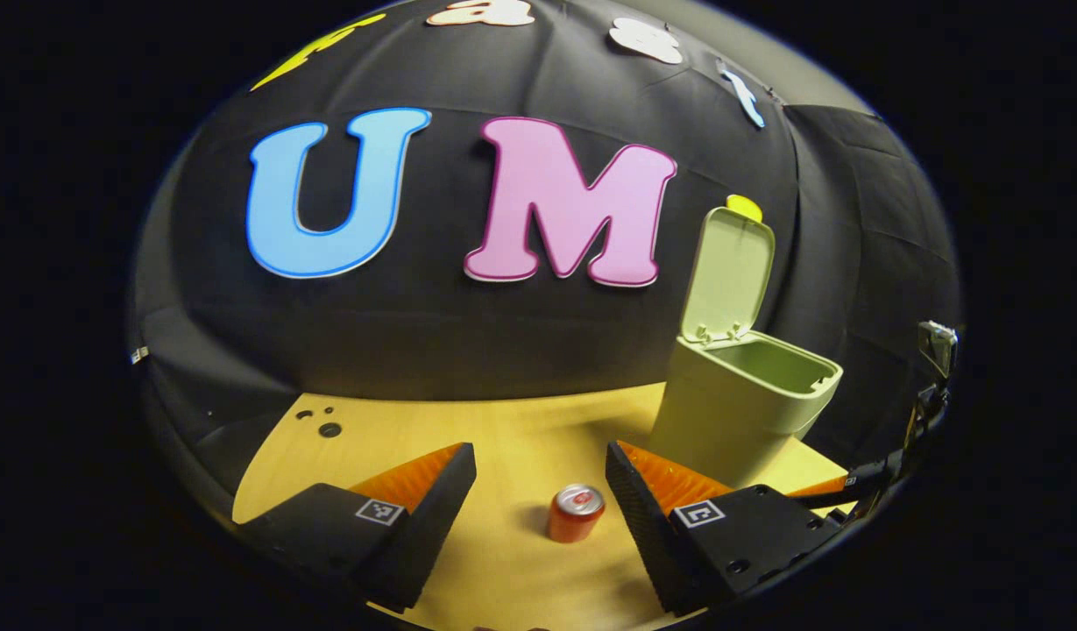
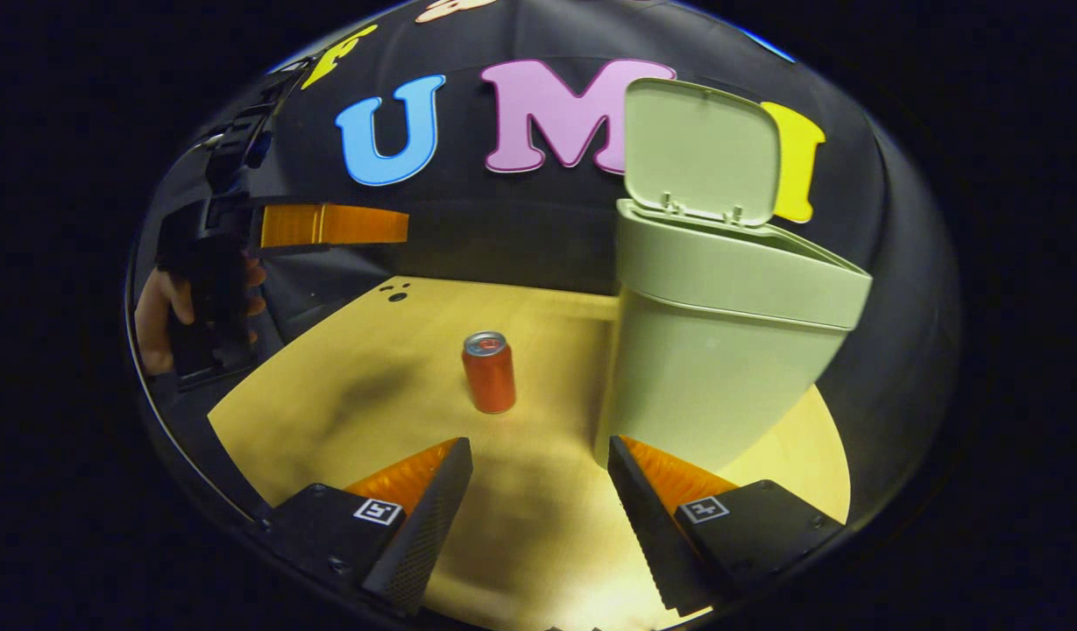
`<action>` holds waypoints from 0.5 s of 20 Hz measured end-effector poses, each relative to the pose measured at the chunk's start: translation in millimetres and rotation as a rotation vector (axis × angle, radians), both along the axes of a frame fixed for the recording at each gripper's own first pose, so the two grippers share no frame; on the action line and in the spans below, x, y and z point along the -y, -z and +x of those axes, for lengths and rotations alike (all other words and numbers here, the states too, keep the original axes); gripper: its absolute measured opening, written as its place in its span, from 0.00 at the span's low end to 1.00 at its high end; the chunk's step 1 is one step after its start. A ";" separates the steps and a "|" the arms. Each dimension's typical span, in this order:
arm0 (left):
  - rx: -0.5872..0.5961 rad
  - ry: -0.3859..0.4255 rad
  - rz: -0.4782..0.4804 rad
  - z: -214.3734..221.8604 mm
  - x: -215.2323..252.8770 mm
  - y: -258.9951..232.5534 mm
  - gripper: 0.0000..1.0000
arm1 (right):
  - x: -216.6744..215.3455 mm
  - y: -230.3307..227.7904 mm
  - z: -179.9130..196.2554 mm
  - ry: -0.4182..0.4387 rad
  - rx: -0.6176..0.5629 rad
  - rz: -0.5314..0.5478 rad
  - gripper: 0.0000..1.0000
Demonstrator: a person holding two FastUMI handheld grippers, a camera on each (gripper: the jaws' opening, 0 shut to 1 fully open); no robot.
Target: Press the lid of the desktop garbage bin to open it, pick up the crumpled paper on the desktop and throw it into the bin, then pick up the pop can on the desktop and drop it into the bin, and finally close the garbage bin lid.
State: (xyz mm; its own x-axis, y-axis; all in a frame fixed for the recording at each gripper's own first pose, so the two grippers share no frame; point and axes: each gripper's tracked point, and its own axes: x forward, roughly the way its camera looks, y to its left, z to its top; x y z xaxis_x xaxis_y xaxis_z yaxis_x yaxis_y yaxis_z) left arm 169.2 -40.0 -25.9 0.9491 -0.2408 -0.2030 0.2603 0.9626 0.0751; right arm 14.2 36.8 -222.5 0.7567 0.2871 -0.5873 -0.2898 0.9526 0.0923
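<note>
Can (image 1: 577,513) upright on the table (image 2: 345,386), bin (image 2: 722,350) lid (image 2: 700,149) up.
Left gripper (image 1: 541,491) released, can just ahead between its spread jaws, untouched; right gripper (image 2: 540,486) spread wide, empty, can well ahead.

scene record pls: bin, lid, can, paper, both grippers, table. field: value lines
bin: pale green desktop bin, standing at the table's right side
lid: lid swung up, bin open
can: red pop can upright on the table, left of the bin, apart from it
paper: none seen on the tabletop; bin interior not visible enough to tell
left gripper: open, empty, can ahead between its fingers, untouched
right gripper: open, empty
table: yellow wooden top
</note>
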 end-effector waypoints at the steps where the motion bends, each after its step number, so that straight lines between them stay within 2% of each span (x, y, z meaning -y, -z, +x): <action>1: -0.007 -0.026 0.003 -4.2 -12.0 3.0 0.96 | -8.4 4.5 4.8 -0.019 -0.003 0.001 0.99; 5: -0.052 -0.120 0.015 -24.9 -53.4 22.9 0.96 | -38.6 21.8 20.9 -0.082 -0.008 0.007 0.98; 10: -0.109 -0.223 0.054 -58.2 -98.0 45.2 0.96 | -66.5 46.8 41.8 -0.120 -0.020 0.012 0.99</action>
